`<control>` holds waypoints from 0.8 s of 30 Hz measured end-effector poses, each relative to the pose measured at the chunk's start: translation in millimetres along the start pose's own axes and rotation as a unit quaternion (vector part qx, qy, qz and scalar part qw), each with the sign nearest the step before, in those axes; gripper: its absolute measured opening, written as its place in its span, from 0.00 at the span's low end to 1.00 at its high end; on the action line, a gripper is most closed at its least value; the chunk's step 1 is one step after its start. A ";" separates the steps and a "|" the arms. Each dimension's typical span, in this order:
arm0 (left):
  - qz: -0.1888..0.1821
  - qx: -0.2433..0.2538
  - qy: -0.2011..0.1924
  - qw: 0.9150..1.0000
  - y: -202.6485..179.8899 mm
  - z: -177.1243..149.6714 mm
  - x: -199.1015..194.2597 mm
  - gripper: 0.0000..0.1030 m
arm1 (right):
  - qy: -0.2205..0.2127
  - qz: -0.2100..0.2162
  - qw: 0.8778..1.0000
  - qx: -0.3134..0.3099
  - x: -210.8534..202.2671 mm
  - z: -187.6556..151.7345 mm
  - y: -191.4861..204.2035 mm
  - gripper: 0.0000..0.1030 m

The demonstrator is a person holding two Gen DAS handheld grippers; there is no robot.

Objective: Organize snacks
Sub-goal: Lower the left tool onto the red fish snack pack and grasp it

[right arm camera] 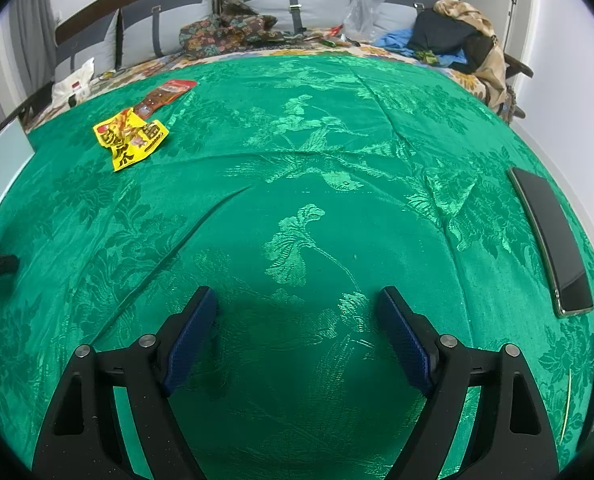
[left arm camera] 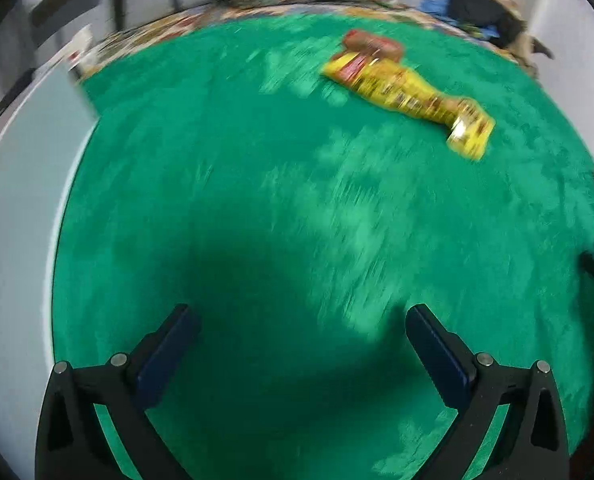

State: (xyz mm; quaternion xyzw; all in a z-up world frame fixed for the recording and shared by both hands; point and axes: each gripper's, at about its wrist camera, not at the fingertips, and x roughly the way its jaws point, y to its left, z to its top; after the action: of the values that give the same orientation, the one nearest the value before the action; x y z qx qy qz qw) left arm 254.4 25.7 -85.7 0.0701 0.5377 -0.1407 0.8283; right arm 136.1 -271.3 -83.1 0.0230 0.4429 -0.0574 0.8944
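Snack packets on the bed: 2 total – 1 yellow packet, 1 red packet, touching end to end. Phones: 1 dark phone near bed's right edge. Green bedspread: 1. Clear plastic bag by the headboard: 1.

Green cloth w/ shiny woven flower pattern, lighter green on darker. Yellow snack packet, far left: red + black print. Red snack packet just beyond it, red top, brownish see-through part. Phone, right edge: black, glossy. Both grippers black w/ dark blue pads. Far end: floral bedding in dark multi-colour, grey cushions, blue cloth, black bag under tan patterned fabric. White walls.
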 end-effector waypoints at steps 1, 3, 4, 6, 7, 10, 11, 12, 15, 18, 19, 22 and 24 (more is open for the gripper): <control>-0.007 0.016 -0.009 1.000 -2.7 15.2 -3.3 1.00 | 0.000 0.000 1.000 0.000 0.2 -0.1 0.0 0.83; -0.011 0.050 -0.027 0.998 -12.7 55.6 -8.6 1.00 | 0.000 0.001 1.000 0.000 0.2 -0.2 0.0 0.83; -0.013 0.062 -0.033 0.997 -17.3 72.9 -9.5 1.00 | 0.000 0.001 1.000 0.000 0.2 0.0 0.2 0.84; -0.020 0.087 -0.040 0.995 -29.2 117.6 -5.6 1.00 | 0.000 0.001 1.000 0.000 0.4 -0.1 0.4 0.84; -0.019 0.097 -0.038 0.994 -35.8 138.8 0.3 1.00 | 0.000 0.001 1.000 0.000 0.3 0.0 0.3 0.84; -0.009 0.119 -0.024 0.993 -57.2 190.8 24.6 1.00 | 0.000 0.001 1.000 0.000 0.3 0.0 0.4 0.84; -0.010 0.124 -0.019 0.992 -64.5 206.1 34.5 1.00 | 0.000 0.001 1.000 0.000 0.2 0.0 0.3 0.84; -0.012 0.126 -0.014 0.992 -69.1 216.4 44.1 1.00 | 0.000 0.001 1.000 0.000 0.4 -0.2 0.4 0.84; -0.010 0.128 0.010 0.992 -79.2 236.0 77.9 1.00 | 0.000 0.001 1.000 0.000 0.2 0.0 0.3 0.84; -0.003 0.119 0.035 0.992 -83.5 245.7 106.7 1.00 | 0.000 0.001 1.000 0.000 0.2 -0.1 0.4 0.84; -0.004 0.117 0.046 0.992 -83.9 246.1 115.0 1.00 | 0.000 0.001 1.000 0.000 0.2 -0.1 0.4 0.84; -0.028 0.101 0.064 0.993 -81.0 243.2 127.1 0.99 | 0.000 0.001 1.000 0.001 0.3 -0.1 0.5 0.84; -0.030 0.096 0.047 0.994 -77.1 241.8 122.5 0.78 | 0.000 0.001 1.000 0.001 0.5 -0.3 0.5 0.84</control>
State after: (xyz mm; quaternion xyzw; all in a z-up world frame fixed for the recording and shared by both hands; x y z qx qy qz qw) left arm 488.1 -131.6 -94.9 0.1399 0.5620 -0.2128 0.7869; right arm 136.3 -270.8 -83.7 0.0241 0.4426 -0.0566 0.8946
